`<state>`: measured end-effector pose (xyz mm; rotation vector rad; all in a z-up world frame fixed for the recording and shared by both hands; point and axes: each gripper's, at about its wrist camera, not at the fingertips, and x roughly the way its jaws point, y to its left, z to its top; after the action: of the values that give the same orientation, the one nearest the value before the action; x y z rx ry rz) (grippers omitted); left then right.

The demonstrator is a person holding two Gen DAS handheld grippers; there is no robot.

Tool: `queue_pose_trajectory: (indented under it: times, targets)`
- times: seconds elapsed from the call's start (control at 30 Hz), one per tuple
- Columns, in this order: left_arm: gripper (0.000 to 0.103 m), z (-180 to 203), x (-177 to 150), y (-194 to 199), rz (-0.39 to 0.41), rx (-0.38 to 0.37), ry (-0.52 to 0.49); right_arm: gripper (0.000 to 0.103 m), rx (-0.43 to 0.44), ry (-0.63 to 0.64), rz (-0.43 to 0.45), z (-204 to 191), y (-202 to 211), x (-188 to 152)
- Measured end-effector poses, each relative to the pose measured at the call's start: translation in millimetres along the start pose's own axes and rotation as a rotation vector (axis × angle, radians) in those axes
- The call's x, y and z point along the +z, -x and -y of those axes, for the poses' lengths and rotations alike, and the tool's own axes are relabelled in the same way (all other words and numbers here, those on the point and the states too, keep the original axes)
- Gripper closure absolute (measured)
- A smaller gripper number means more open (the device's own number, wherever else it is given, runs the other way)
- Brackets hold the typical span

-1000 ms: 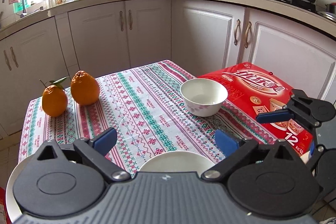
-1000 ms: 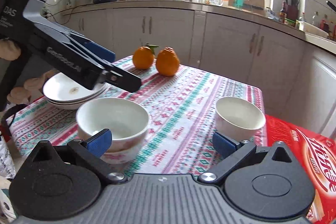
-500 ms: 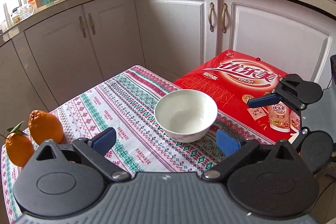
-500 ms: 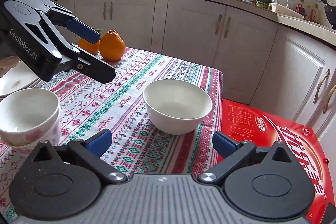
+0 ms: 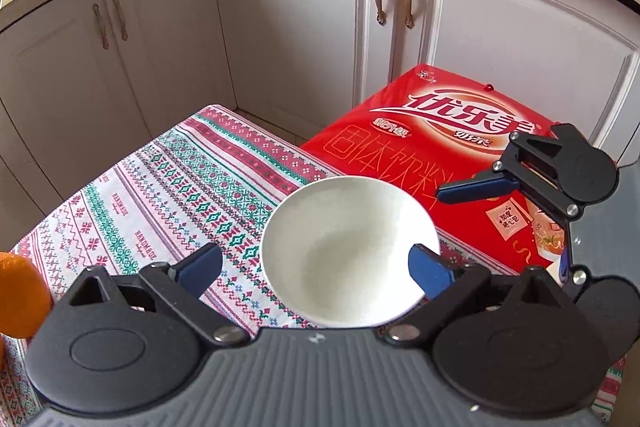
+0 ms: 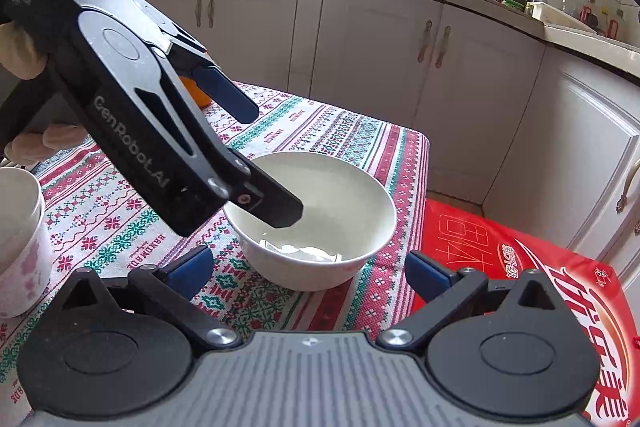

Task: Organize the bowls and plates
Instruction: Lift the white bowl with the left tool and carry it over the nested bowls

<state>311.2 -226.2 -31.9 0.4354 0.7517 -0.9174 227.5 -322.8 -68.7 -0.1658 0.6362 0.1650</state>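
Both grippers have dropped in toward the white bowl (image 5: 350, 251) since a second ago. Left gripper (image 5: 316, 265) tilts steeply down with jaws apart, just been closing a little; one finger dips inside the bowl, the other stays outside, rim between them, not pinched yet. Right gripper (image 6: 308, 267) hangs just short of the bowl, jaws wide, nothing in them. Bowl sits at the corner of the patterned tablecloth (image 5: 168, 195), next to a red box (image 5: 452, 139). An orange (image 5: 18, 295) is at the left edge, and another bowl (image 6: 18, 243) too.
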Motion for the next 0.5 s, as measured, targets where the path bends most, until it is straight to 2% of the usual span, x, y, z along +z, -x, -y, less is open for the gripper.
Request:
queue_pose_trajectory:
  times: [0.07, 0.17, 0.3, 0.5]
  targets:
    - [0.009, -5, 2, -7, -0.012, -0.02, 0.025, 0.0, 0.006, 0.001, -0.004, 1, -6, 0]
    - [0.021, -10, 3, -15, -0.029, -0.036, 0.043, 0.0, 0.011, -0.003, -0.004, 3, -11, 0]
    - [0.026, -15, 5, -22, -0.03, -0.063, 0.066, 0.002, 0.027, -0.016, 0.0, 7, -14, 0]
    - [0.028, -16, 7, -29, -0.043, -0.071, 0.064, 0.012, 0.05, -0.022, -0.003, 9, -17, 1]
